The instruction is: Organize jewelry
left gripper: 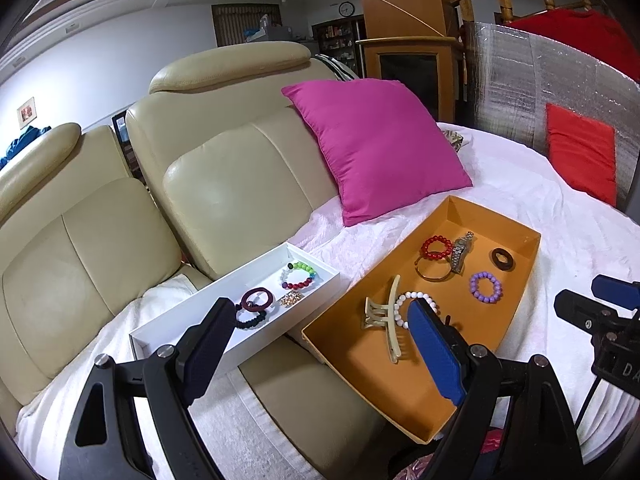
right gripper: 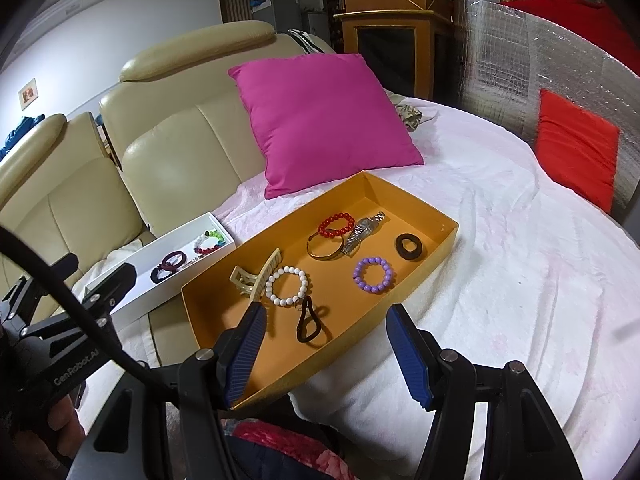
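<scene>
An orange tray [right gripper: 416, 204] lies on a white cloth. It holds a red bead bracelet [right gripper: 336, 226], a watch [right gripper: 362, 232], a gold bangle [right gripper: 324, 249], a dark ring [right gripper: 410, 244], a purple bead bracelet [right gripper: 373, 275], a white bead bracelet [right gripper: 286, 286], a cream hair claw [right gripper: 252, 280] and a black hair tie [right gripper: 308, 320]. My right gripper [right gripper: 326, 354] is open over the tray's near corner, gripping nothing. A white box [left gripper: 240, 276] left of the tray holds a multicoloured bracelet [left gripper: 302, 276], a maroon hair tie [left gripper: 256, 300], a black bead bracelet [left gripper: 250, 320] and a gold brooch [left gripper: 291, 299]. My left gripper [left gripper: 324, 340] hangs open across both containers' near ends, empty.
A pink pillow [left gripper: 376, 148] leans on the cream leather sofa [left gripper: 224, 176] just behind the tray. A red cushion [right gripper: 576, 152] rests against a silver foil panel [right gripper: 500, 60] at the far right. White cloth [right gripper: 500, 260] covers the surface right of the tray.
</scene>
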A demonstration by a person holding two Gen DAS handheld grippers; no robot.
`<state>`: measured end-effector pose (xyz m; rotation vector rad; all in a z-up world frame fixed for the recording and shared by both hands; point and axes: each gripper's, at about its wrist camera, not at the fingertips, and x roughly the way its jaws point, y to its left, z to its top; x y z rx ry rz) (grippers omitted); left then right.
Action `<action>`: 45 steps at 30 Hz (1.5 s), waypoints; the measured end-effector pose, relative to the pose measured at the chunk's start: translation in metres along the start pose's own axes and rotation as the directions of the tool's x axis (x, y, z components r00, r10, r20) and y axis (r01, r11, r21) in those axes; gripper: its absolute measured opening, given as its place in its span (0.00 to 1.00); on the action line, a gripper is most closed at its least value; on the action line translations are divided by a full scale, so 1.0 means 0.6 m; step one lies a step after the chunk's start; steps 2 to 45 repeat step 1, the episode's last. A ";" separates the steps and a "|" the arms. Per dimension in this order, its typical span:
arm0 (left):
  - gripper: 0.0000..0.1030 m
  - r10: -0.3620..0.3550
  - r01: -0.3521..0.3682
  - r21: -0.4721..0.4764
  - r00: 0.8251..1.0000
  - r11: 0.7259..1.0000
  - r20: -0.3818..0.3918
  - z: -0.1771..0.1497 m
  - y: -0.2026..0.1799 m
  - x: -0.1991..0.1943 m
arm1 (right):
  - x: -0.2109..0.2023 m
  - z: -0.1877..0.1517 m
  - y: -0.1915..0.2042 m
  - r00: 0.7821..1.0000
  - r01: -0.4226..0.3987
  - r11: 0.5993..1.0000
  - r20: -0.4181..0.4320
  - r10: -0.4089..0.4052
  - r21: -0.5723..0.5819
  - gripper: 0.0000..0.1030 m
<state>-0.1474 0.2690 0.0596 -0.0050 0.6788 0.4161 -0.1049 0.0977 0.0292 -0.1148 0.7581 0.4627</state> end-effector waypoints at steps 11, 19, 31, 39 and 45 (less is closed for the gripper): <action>0.85 -0.001 0.001 0.004 1.000 1.000 0.000 0.003 -0.005 0.000 | 0.002 0.001 -0.005 1.000 -0.001 1.000 0.000 0.001 0.005 0.64; 0.85 -0.001 0.001 0.004 1.000 1.000 0.000 0.003 -0.005 0.000 | 0.002 0.001 -0.005 1.000 -0.001 1.000 0.000 0.001 0.005 0.64; 0.85 -0.001 0.001 0.004 1.000 1.000 0.000 0.003 -0.005 0.000 | 0.002 0.001 -0.005 1.000 -0.001 1.000 0.000 0.001 0.005 0.64; 0.85 -0.001 0.001 0.004 1.000 1.000 0.000 0.003 -0.005 0.000 | 0.002 0.001 -0.005 1.000 -0.001 1.000 0.000 0.001 0.005 0.64; 0.85 -0.001 0.001 0.004 1.000 1.000 0.000 0.003 -0.005 0.000 | 0.002 0.001 -0.005 1.000 -0.001 1.000 0.000 0.001 0.005 0.64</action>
